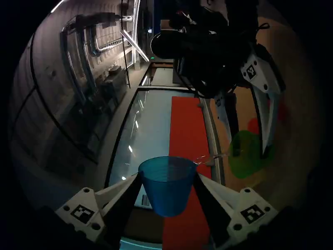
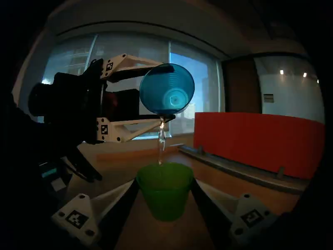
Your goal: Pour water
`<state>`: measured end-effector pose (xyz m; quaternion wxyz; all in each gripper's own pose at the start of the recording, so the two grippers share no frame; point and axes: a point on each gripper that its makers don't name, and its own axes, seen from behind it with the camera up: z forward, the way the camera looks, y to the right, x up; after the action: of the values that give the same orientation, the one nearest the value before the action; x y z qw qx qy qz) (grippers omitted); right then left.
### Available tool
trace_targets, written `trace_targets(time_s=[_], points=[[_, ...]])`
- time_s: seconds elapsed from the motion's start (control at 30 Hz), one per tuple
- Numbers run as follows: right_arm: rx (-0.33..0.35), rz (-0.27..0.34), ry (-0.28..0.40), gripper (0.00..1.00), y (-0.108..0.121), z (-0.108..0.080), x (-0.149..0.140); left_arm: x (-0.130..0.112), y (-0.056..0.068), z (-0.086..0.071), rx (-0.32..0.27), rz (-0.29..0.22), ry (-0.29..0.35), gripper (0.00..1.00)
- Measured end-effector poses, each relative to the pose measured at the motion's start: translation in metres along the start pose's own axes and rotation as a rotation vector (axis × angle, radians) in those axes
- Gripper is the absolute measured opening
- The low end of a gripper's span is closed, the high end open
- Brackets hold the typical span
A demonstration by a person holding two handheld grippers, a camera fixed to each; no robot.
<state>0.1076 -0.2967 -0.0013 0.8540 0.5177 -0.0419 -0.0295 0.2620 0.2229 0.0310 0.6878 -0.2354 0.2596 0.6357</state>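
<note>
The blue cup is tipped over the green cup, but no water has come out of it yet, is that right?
Not quite: water is coming out. The right gripper view shows a thin stream of water falling from the lip of the tipped blue cup into the green cup below. The rest is right: blue is tipped over green.

Dim room: wide windows (image 2: 195, 79), a red partition (image 2: 258, 141), wooden tabletop (image 2: 216, 177).
</note>
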Motion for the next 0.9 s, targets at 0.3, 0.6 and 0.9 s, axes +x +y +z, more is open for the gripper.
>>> trace_targets(time_s=[0.3, 0.6, 0.9], points=[[-0.001, 0.000, 0.001, 0.91, 0.000, 0.000, 0.002, 0.003, 0.003, -0.002, 0.011, 0.036, -0.003, 0.85], [-0.007, 0.005, 0.007, 0.91, 0.003, -0.001, 0.003, 0.009, -0.001, 0.000, 0.015, 0.090, 0.003, 0.85], [-0.006, 0.007, 0.009, 0.91, 0.003, -0.002, 0.003, 0.012, 0.000, 0.001, 0.015, 0.118, 0.008, 0.85]])
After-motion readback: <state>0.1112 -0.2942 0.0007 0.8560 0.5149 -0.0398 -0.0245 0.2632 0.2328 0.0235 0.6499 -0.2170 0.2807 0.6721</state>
